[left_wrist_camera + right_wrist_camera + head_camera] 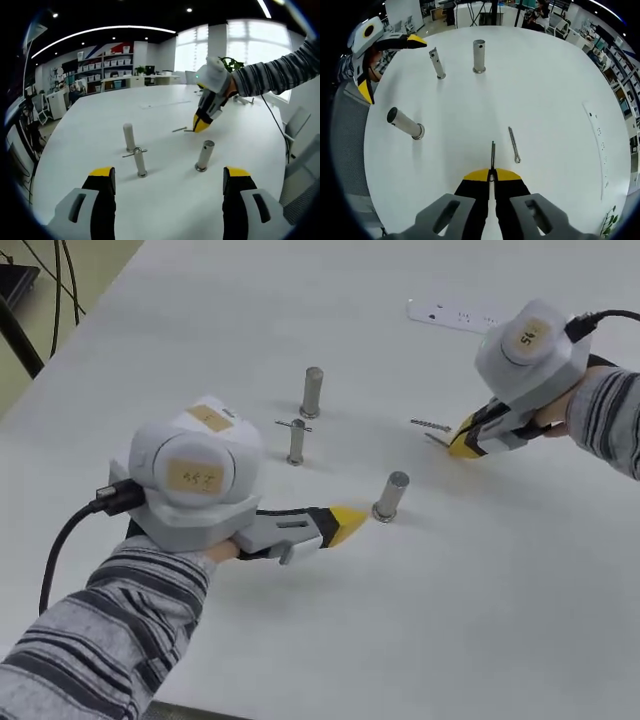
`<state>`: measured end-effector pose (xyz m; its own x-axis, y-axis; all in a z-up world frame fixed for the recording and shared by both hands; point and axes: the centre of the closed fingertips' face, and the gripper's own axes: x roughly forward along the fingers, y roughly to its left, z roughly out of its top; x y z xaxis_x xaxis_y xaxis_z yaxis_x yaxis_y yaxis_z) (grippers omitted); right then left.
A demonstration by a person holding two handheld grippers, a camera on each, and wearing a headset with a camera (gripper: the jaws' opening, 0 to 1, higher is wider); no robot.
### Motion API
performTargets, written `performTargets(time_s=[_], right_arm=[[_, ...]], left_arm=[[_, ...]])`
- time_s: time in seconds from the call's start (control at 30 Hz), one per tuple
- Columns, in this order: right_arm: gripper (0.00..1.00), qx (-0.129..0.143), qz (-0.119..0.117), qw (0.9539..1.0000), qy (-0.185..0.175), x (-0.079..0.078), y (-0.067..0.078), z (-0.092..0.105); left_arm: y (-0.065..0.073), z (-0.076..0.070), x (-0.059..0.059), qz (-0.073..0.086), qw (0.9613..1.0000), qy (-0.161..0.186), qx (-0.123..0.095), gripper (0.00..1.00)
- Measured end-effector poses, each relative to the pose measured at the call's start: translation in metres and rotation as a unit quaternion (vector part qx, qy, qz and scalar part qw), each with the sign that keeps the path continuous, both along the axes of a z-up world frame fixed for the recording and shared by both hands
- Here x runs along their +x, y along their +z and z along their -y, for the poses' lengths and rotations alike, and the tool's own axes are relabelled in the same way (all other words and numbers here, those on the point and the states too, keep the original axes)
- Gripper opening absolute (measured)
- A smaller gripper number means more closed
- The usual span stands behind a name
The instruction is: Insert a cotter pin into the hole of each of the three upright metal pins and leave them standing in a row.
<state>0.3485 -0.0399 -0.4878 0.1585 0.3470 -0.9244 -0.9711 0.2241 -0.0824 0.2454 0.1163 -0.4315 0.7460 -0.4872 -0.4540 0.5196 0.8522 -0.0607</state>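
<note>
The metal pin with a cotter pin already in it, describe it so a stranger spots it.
On the white table stand three upright pins. Take the middle pin: a cotter pin crosses near its top, while the far pin and near pin carry none.

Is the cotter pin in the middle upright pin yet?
In. A thin metal cotter pin crosses the top of the middle grey cylindrical metal pin, sticking out both sides.

open office with shelving (102, 67), bright windows (245, 40), ceiling lights (189, 9).
</note>
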Motion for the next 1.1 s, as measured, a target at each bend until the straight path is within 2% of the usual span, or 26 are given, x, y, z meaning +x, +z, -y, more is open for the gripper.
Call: performTargets(time_s=[0.27,0.4,0.67,0.87,1.1], right_arm=[[0.0,0.015,0.013,0.9998,-0.008,-0.018,0.017,0.008],[0.0,0.029,0.024,0.9993,-0.008,-0.029,0.025,0.007],[0.0,0.055,0.06,0.9964,0.025,-0.058,0.045,-0.003],[0.0,0.066,0.082,0.9934,0.047,-0.073,0.056,-0.01],[0.0,0.072,0.101,0.9882,0.089,-0.094,0.064,-0.02]], left_arm=[[0.0,0.011,-0.006,0.001,0.9998,-0.021,0.008,0.87],[0.003,0.016,-0.01,-0.001,0.9996,-0.028,0.003,0.86],[0.009,0.027,-0.019,-0.01,0.9988,-0.047,-0.006,0.81],[0.014,0.037,-0.025,-0.014,0.9978,-0.062,-0.015,0.77],[0.018,0.043,-0.033,-0.027,0.9962,-0.071,-0.042,0.66]])
